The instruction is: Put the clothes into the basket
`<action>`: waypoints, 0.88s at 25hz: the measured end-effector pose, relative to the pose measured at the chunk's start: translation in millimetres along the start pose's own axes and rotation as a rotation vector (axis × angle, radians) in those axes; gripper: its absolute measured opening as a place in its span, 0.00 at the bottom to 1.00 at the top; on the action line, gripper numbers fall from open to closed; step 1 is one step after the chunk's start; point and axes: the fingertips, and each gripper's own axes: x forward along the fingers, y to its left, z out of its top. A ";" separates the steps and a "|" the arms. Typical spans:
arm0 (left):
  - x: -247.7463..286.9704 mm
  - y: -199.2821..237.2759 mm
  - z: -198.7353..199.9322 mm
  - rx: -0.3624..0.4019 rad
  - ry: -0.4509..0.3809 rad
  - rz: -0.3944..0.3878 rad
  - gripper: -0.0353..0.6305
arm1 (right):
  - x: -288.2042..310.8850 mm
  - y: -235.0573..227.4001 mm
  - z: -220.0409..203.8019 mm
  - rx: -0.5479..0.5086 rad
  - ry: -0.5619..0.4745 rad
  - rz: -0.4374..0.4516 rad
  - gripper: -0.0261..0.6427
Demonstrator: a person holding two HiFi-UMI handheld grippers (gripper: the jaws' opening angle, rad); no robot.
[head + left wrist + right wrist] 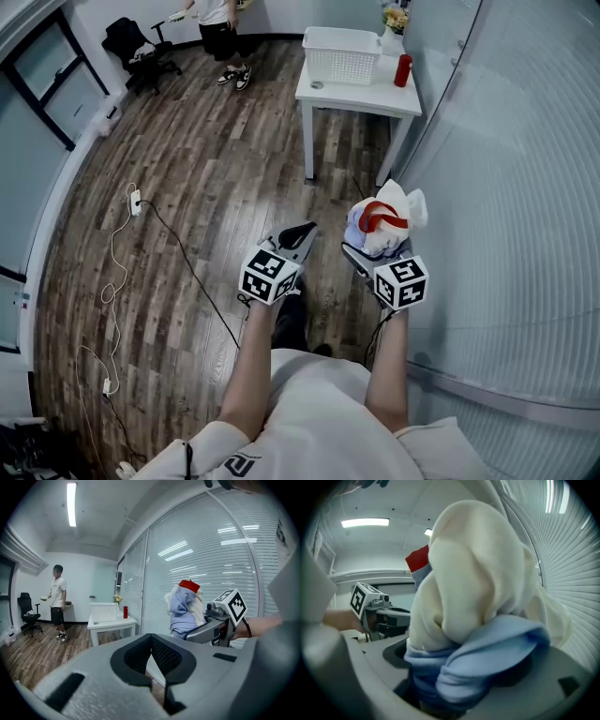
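The right gripper (368,249), at centre right of the head view, is clamped on a bundle of clothes (382,219): cream-white fabric on top, pale blue beneath, a red band across. In the right gripper view the bundle fills the frame. The blue folds sit squeezed between the jaws, so the grip looks deep rather than by an edge. The left gripper (303,232), just to the left, has its jaws pressed together with nothing between them. Its own view shows the two dark pads meeting in a point.

The white slatted basket (339,54) stands at the top centre of the head view, on the upper left part of a white table (370,97). It is well apart from the grippers, across the wooden floor (216,169). A red bottle (403,70) stands just beside the basket, toward the table's right edge.

The step in hand looks to be the carry to the basket. To do it well, hold the clamp firm the whole way, since loose cream folds hang outside the jaws and could drag the bundle free. Bring the bundle over the basket's open top and lower it below the rim before spreading the jaws. Steer clear of the bottle on the approach. The idle left gripper could steady the basket's rim or tuck in any trailing cloth.
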 end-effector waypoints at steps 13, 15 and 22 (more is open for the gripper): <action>91.8 110.7 48.2 -0.009 -0.002 -0.068 0.07 | 107.7 -63.1 64.8 -0.014 -0.001 0.011 0.74; 103.2 132.2 57.0 -0.004 0.001 -0.078 0.07 | 126.6 -73.3 77.0 0.001 -0.010 0.005 0.74; 133.4 204.8 74.4 0.023 0.012 -0.097 0.07 | 197.2 -98.0 102.3 0.010 -0.013 -0.024 0.74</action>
